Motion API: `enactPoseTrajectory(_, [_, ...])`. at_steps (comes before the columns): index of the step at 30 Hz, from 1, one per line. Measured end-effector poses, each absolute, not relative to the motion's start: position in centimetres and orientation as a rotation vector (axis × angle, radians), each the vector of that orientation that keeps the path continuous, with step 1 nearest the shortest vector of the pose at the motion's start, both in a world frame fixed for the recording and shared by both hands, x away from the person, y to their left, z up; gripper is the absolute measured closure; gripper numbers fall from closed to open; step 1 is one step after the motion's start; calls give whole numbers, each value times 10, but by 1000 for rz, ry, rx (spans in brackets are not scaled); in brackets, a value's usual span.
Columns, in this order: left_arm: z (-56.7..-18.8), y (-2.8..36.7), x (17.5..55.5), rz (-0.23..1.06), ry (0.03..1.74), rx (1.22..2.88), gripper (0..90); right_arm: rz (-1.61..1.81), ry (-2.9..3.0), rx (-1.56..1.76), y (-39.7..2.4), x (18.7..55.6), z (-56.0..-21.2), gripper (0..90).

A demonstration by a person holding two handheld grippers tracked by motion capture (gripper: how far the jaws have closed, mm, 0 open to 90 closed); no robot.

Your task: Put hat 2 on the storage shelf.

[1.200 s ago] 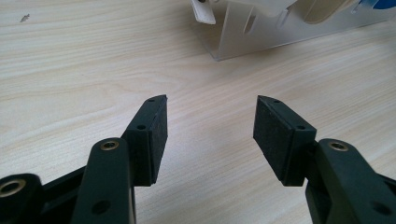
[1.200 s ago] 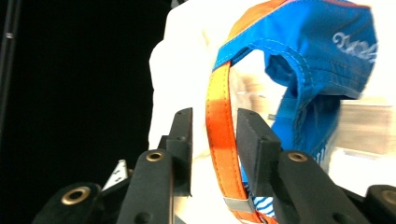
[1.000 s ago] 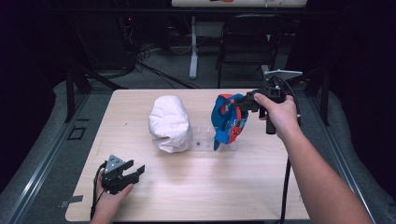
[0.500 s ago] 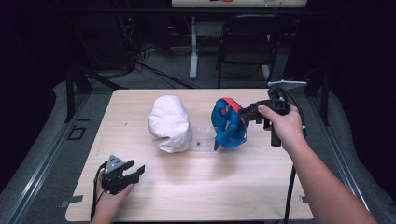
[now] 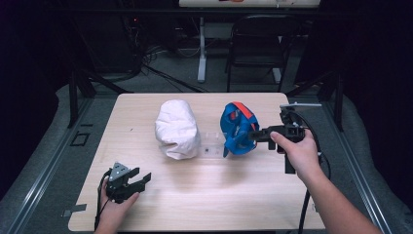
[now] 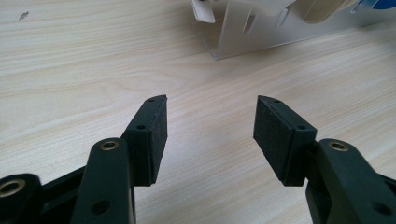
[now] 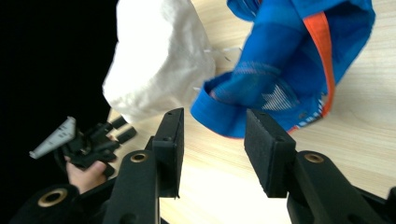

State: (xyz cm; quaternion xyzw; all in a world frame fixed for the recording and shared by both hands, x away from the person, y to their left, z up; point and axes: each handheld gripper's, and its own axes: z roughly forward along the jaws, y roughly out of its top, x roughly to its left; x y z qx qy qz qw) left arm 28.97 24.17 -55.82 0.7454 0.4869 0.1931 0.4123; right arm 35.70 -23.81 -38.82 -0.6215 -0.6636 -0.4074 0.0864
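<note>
Half waiting, half working: keeping the left hand-held gripper (image 5: 140,180) parked wide open and empty at the near left corner of the desk (image 5: 219,204), out of the way, while holding the right hand-held gripper (image 5: 252,135) level at the right side of the blue bag (image 5: 236,127), having just been opening its jaws, pressing on nothing, with the hem just past the tips. Leaving that bag slumped mid-desk near the white bag (image 5: 176,127), with a clear stand (image 5: 210,146) between them, probably for a side grasp. Enjoying open wood in front, yet minding the desk's right edge near the right hand.

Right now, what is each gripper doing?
Left gripper: open, empty, over the wooden table.
Right gripper: jaws just opening, nothing gripped, beside the blue-and-orange fabric bag.
</note>
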Motion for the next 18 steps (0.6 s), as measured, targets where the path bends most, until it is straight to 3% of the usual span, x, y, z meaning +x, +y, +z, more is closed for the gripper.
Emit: enactPoseTrajectory(18, [-561, 241, 291, 482, 1234, 1877, 436, -1253, -2187, -1871, -239, 320, -451, 484])
